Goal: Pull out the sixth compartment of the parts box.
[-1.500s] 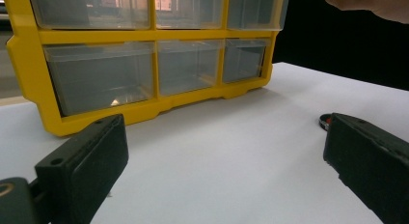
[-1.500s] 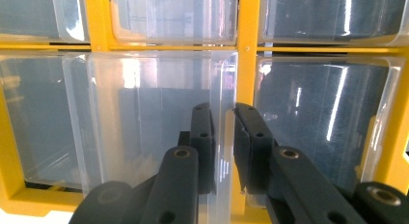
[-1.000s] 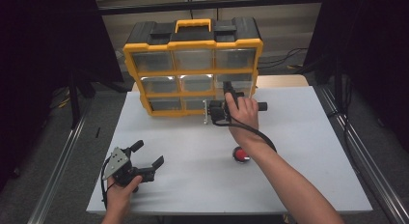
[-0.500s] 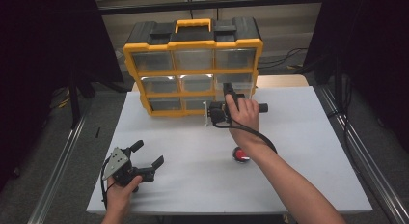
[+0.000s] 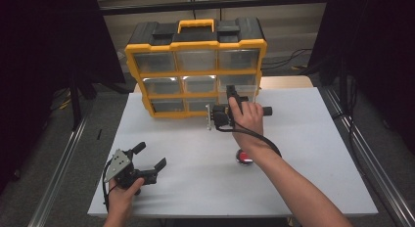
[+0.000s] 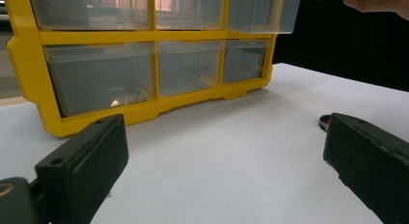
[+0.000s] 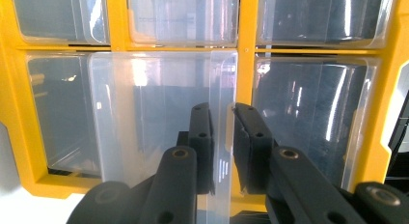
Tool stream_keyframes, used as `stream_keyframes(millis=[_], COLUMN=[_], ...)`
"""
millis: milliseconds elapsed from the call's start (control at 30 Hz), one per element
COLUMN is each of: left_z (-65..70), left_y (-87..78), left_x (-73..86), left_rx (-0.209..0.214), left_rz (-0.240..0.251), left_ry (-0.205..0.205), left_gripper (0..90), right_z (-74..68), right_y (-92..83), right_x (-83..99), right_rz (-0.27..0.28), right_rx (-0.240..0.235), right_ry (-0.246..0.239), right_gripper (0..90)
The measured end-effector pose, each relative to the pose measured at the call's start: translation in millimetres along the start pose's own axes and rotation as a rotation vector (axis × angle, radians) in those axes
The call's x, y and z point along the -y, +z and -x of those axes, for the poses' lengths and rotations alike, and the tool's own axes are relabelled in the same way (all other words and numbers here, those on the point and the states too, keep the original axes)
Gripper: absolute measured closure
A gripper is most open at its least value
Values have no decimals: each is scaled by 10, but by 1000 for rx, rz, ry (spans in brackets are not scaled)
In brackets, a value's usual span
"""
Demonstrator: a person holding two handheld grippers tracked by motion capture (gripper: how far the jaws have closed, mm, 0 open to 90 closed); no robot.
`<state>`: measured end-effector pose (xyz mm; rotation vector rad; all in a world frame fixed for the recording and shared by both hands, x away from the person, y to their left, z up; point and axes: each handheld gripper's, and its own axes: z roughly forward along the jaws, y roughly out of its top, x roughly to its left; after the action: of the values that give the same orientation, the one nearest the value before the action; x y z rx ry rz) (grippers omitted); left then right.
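- Where the right gripper (image 7: 222,137) meets the yellow organiser (image 5: 195,65), its jaws stand nearly shut on the clear side wall of a pulled-out drawer (image 7: 159,118); the pads press that wall from both sides.
- That drawer (image 5: 234,87) sits in the right column of the organiser, projecting from its front face.
- Left gripper (image 5: 147,161) rests on the table well in front of the organiser's left end, jaws wide apart and holding nothing.
- Small red and black round item (image 5: 243,157) lies on the table in front of the organiser's right end, partly hidden by the right forearm.
- Other drawers in the organiser sit flush and look empty from the gripper views.
- White table (image 5: 313,153) carries the organiser at its far edge.
- Dark curtains stand left and right of the organiser; a pale wall with cables runs behind it.
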<state>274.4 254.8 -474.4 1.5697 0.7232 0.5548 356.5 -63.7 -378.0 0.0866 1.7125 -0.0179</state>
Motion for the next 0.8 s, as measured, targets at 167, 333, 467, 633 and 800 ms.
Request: stream_keyframes(millis=[167, 333, 467, 633, 800], left_z=[0, 3, 4, 2, -4], left_y=[-2, -3, -5, -6, -12], left_x=[-1, -2, -3, -3, -6], left_rx=[1, 9, 9, 8, 1], left_rz=[-3, 0, 2, 1, -4], left_ry=[5, 5, 3, 2, 12], left_gripper=[22, 22, 22, 22, 22], right_z=[9, -1, 2, 1, -19], right_y=[-26, -35, -45, -67, -92], right_x=[-2, 0, -1, 1, 2], right_rz=[0, -2, 0, 6, 3], right_rx=[-2, -3, -6, -8, -6], right_ry=[-15, -4, -10, -13, -6], right_gripper=[793, 792, 792, 791, 790])
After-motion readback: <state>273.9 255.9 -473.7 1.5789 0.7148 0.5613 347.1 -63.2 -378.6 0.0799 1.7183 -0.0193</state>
